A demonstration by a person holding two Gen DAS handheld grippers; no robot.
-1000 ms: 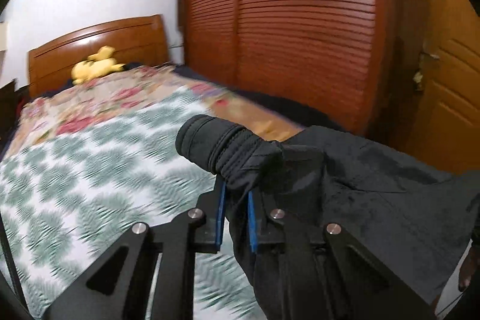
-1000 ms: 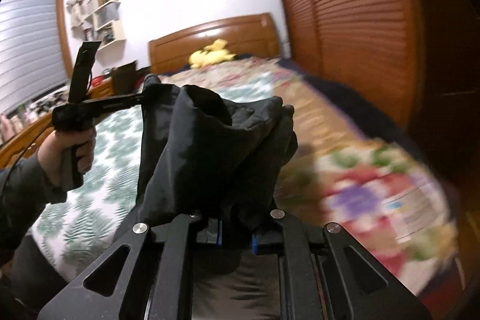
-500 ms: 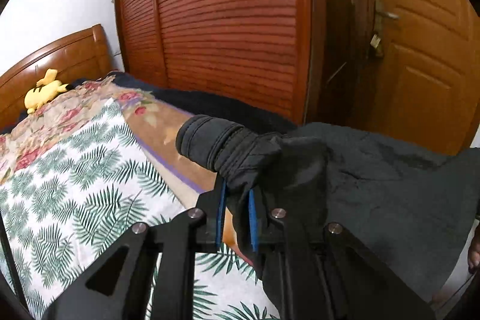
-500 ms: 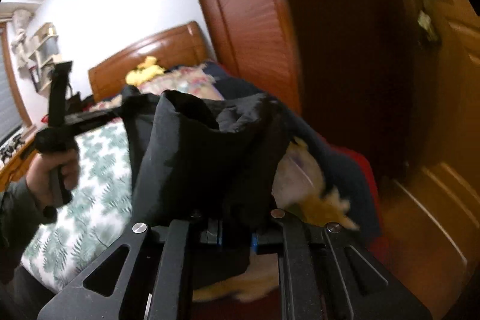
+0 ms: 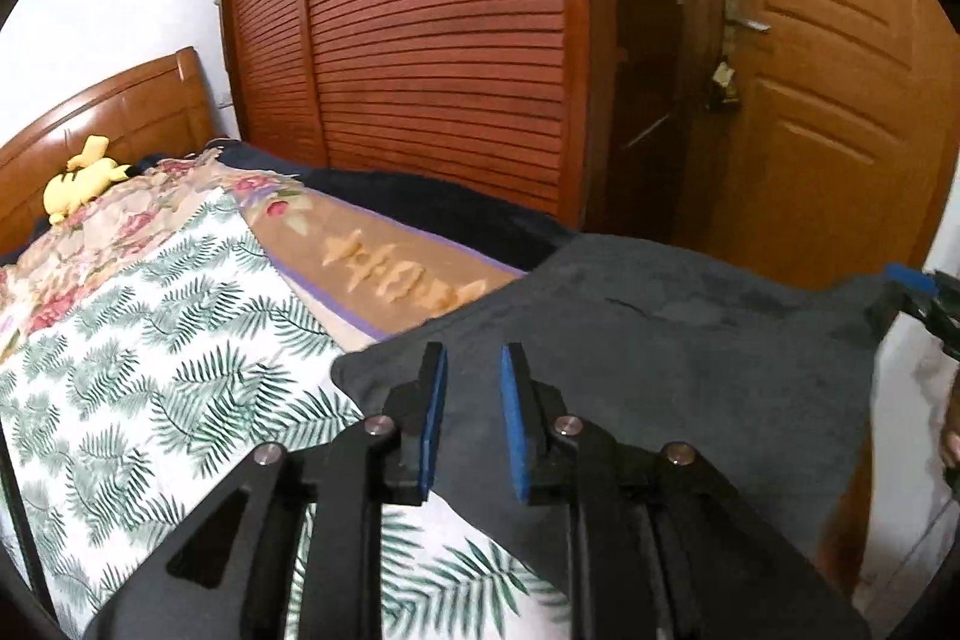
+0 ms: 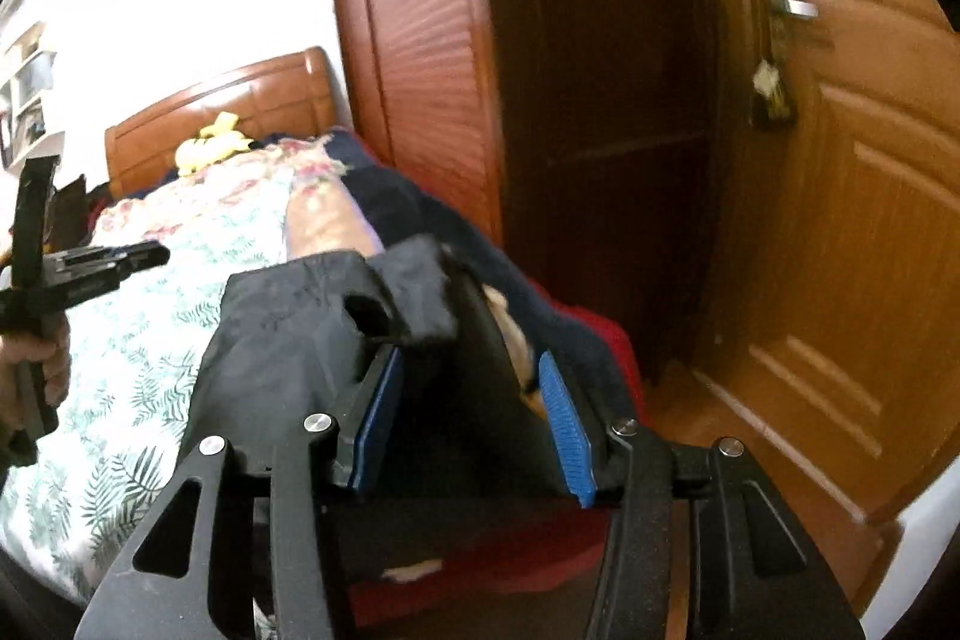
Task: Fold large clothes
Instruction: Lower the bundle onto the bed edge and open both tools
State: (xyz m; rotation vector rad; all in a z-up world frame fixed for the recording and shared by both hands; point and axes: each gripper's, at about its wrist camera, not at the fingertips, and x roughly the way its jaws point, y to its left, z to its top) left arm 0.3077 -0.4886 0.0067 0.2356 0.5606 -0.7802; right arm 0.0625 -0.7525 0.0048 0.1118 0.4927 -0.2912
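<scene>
A large dark grey garment (image 5: 660, 358) lies spread flat over the foot corner of the bed (image 5: 150, 340). My left gripper (image 5: 474, 376) is open just above the garment's near left edge, with nothing between its blue pads. My right gripper (image 6: 468, 388) is open wide; the garment (image 6: 288, 334) sags between and in front of its fingers, a rolled cuff at the top. The left gripper also shows in the right wrist view (image 6: 90, 268), held in a hand at the far left. The right gripper's blue tip shows at the right edge of the left wrist view (image 5: 912, 280).
The bed has a fern-print sheet and a floral quilt (image 5: 150, 208), a yellow plush toy (image 5: 78, 184) by the wooden headboard (image 5: 120, 112). A slatted wooden wardrobe (image 5: 420, 40) and a wooden door (image 5: 840, 100) stand beyond the bed's far side. A red blanket (image 6: 588, 340) hangs at the corner.
Both grippers have opened and let go of the garment. It has dropped from a bunched, lifted hold to lie spread on the bed corner. Both views have swung right, towards the door.
</scene>
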